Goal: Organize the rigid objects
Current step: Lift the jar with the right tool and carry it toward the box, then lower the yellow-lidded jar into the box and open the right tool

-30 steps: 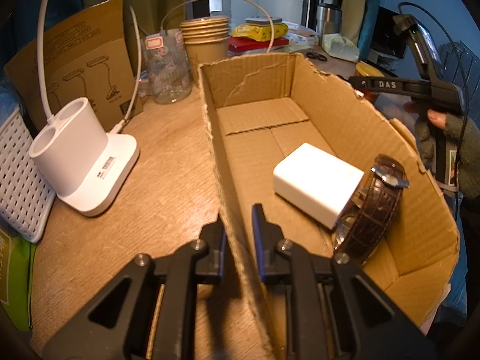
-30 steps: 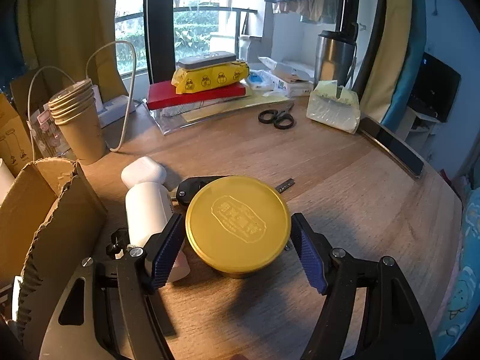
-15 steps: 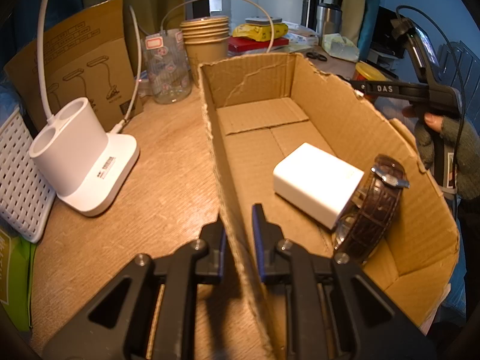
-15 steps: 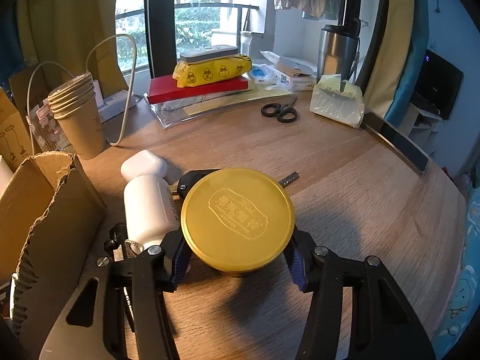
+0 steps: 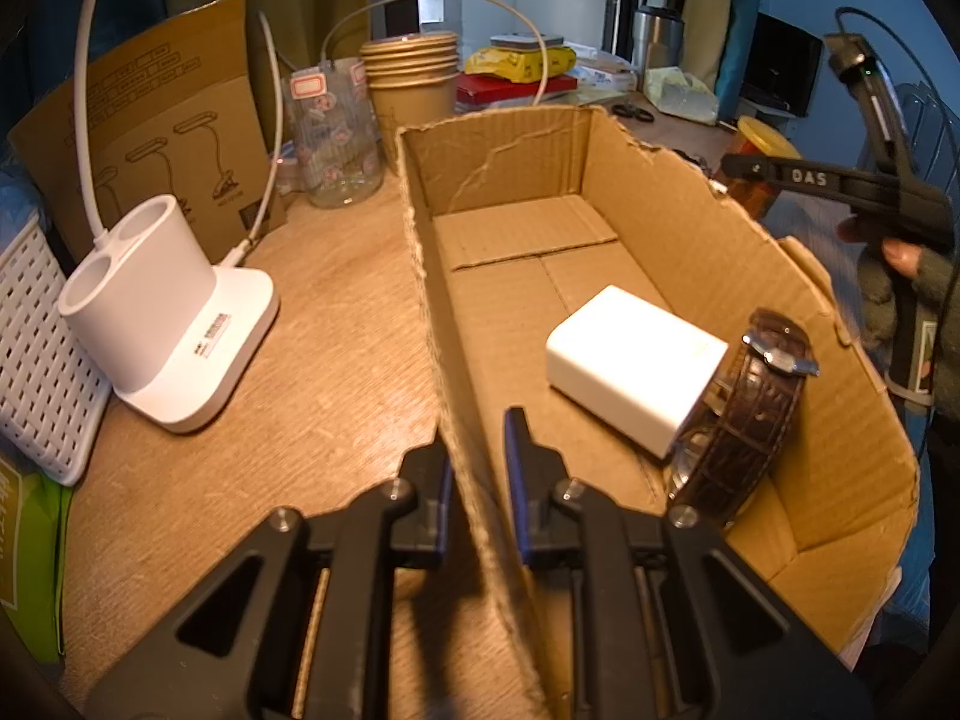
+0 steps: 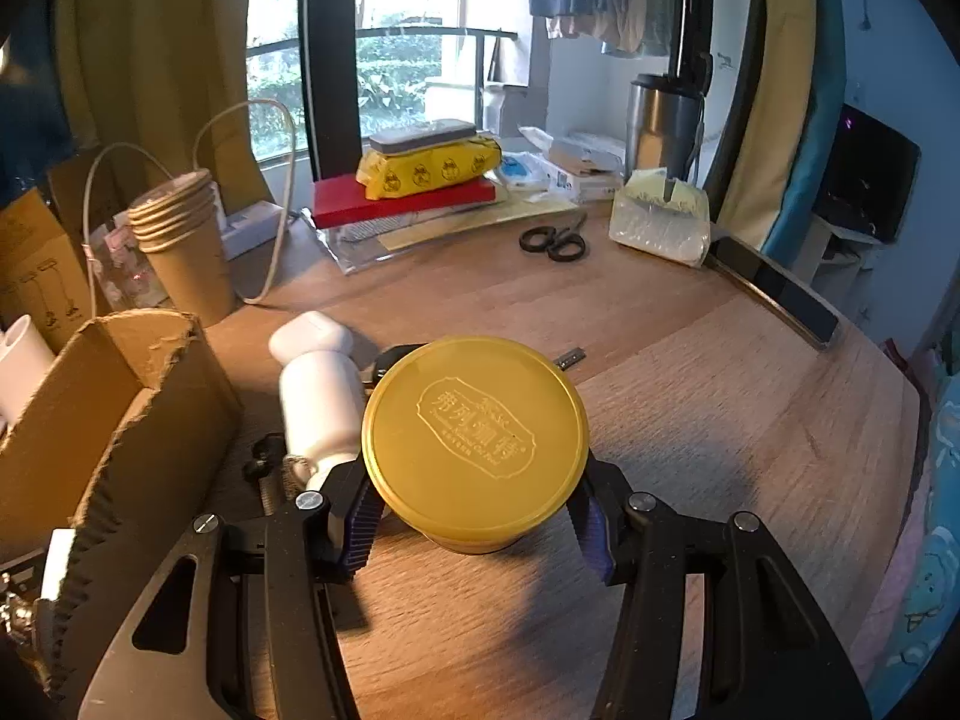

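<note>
Right wrist: right gripper (image 6: 474, 525) pinches the jar (image 6: 475, 441); box (image 6: 90, 414) at nine o'clock. Left gripper (image 5: 477, 468) pinches its wall.

left gripper (image 5: 477, 468) bottom center, pinching box wall (image 5: 462, 480); right gripper (image 6: 477, 516) bottom center, clamped round yellow-lidded jar (image 6: 474, 438).

left gripper (image 5: 477, 468): black frame, silver screws | fingers (image 6: 360, 525): blue ribbed pads

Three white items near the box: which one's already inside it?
The white rectangular block, lying on the cardboard box floor against the brown watch. The white bottle and the white earbud case are outside on the table.
</note>
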`<state>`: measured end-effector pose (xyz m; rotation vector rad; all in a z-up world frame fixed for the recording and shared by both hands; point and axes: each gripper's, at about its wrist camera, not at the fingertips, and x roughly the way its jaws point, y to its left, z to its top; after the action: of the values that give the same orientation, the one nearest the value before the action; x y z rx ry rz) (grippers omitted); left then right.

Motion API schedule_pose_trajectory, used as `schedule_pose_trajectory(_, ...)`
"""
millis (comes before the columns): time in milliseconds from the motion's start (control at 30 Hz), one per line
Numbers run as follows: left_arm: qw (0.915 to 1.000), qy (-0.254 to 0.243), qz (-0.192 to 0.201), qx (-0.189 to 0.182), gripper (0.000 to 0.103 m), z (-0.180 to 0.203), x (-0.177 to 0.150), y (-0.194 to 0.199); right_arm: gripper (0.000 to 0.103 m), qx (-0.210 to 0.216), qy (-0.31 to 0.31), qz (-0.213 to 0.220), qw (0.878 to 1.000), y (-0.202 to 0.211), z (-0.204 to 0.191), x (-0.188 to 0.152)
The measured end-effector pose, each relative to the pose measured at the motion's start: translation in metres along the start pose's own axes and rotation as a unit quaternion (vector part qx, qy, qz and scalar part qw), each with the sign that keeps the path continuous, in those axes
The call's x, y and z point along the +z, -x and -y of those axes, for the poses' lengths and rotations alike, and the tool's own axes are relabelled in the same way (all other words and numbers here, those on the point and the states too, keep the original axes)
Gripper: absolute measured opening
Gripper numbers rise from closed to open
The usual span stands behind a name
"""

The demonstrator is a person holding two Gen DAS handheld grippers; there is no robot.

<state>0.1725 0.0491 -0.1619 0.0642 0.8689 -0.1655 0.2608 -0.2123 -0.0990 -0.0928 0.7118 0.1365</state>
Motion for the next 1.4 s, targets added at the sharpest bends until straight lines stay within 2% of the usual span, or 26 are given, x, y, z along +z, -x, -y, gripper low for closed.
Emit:
schedule_pose_trajectory(767, 1.0, 0.0, 0.0, 0.0, 0.016, 0.0, 0.0, 0.0, 0.057, 0.066, 0.079, 0.07, 0.992, 0.088, -0.077, 0.013)
schedule_pose_trajectory(1033, 1.0, 0.0, 0.0, 0.0, 0.016, 0.0, 0.0, 0.0, 0.057, 0.101, 0.108, 0.067, 0.987, 0.102, -0.103, 0.015)
schedule_pose_trajectory(1400, 1.0, 0.0, 0.0, 0.0, 0.016, 0.0, 0.0, 0.0, 0.057, 0.117, 0.134, 0.072, 0.981, 0.106, -0.125, 0.015)
